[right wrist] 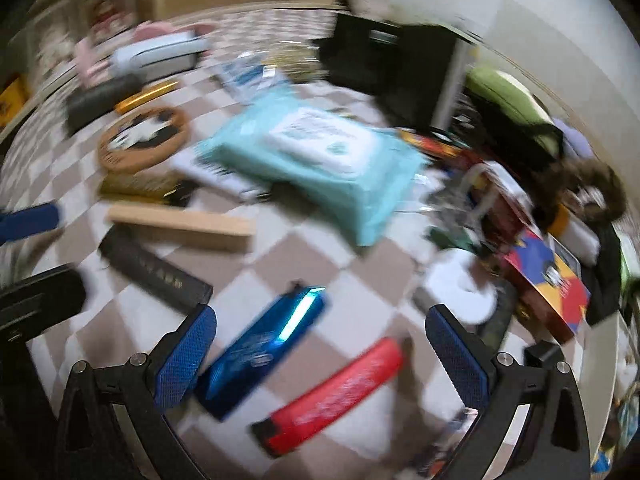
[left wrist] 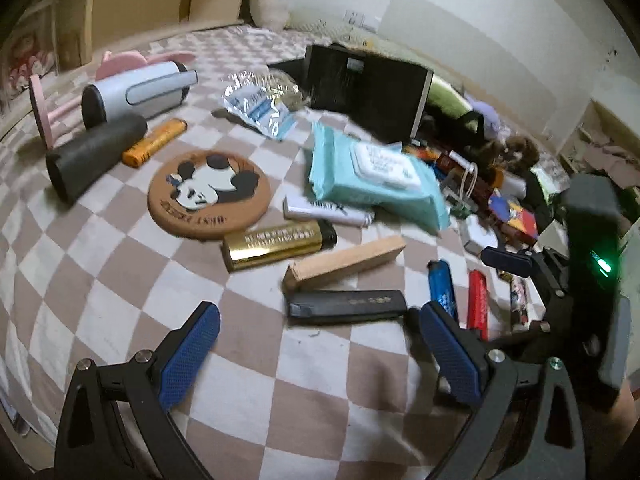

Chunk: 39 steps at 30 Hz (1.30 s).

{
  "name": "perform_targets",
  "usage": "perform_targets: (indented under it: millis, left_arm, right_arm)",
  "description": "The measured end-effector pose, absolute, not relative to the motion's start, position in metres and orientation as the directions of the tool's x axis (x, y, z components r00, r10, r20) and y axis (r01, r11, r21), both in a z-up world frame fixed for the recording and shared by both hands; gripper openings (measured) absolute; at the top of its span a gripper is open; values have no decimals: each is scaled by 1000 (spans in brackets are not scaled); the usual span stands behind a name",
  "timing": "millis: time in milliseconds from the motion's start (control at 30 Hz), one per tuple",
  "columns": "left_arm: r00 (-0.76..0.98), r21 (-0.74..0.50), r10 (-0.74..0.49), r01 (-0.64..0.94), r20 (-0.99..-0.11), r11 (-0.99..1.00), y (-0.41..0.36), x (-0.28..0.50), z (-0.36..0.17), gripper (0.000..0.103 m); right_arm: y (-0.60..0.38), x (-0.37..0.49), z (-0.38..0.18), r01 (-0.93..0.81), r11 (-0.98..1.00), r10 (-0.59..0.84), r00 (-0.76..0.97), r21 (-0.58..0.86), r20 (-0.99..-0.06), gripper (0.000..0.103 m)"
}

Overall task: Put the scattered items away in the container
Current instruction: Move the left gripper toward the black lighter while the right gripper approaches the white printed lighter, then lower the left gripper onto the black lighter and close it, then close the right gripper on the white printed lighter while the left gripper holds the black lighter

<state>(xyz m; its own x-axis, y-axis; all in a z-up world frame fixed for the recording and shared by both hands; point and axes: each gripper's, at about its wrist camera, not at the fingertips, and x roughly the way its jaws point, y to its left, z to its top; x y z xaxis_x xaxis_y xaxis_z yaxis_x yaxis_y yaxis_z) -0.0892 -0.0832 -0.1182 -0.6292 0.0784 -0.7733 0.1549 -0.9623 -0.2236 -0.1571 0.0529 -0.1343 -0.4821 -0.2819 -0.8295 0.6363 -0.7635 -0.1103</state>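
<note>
Scattered items lie on a checked bedsheet. In the left wrist view my left gripper [left wrist: 320, 332] is open and empty, just short of a flat black case [left wrist: 346, 306] and a wooden block [left wrist: 344, 263]. A gold lighter [left wrist: 279, 244], panda coaster [left wrist: 209, 193] and teal wipes pack [left wrist: 374, 176] lie beyond. A black box-like container [left wrist: 368, 88] stands at the back. In the blurred right wrist view my right gripper [right wrist: 320, 340] is open and empty over a blue lighter [right wrist: 260, 352] and a red lighter [right wrist: 332, 396].
A grey flask [left wrist: 138, 92], dark cylinder [left wrist: 94, 156], orange lighter [left wrist: 154, 142] and foil packet [left wrist: 260, 104] lie at the far left. A heap of boxes and clutter [left wrist: 512, 208] fills the right side. The right gripper's body [left wrist: 588, 264] shows at the right.
</note>
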Motion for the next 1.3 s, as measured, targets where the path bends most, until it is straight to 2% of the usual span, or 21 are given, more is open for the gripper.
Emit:
perform_targets:
  millis: [100, 300, 433, 700, 833, 967, 1300]
  left_arm:
    - [-627, -195, 59, 150, -777, -969, -78, -91, -120, 101]
    - [-614, -137, 23, 139, -789, -981, -71, -104, -127, 101]
    - [-604, -59, -22, 114, -797, -992, -55, -110, -132, 101]
    - [-614, 47, -130, 149, -779, -988, -38, -122, -142, 100]
    - [-618, 43, -127, 149, -776, -988, -39, -119, -141, 97]
    - [-623, 31, -123, 158, -773, -987, -42, -114, -139, 82]
    - [-629, -22, -49, 104, -775, -994, -36, -102, -136, 82]
  right_arm:
    - [51, -144, -134, 671, -738, -332, -449, -68, -830, 103]
    - [81, -127, -123, 629, -776, -323, -468, -53, -822, 103]
    - [119, -116, -115, 546, -838, -320, -492, 0, -810, 103]
    - [177, -124, -110, 351, -915, -364, -497, 201, -788, 103]
    - [183, -126, -109, 325, -924, -348, -499, 201, -794, 103]
    - [183, -126, -115, 323, -919, -360, -459, 225, -812, 103]
    - [185, -120, -125, 307, -876, -470, -360, 373, -806, 103]
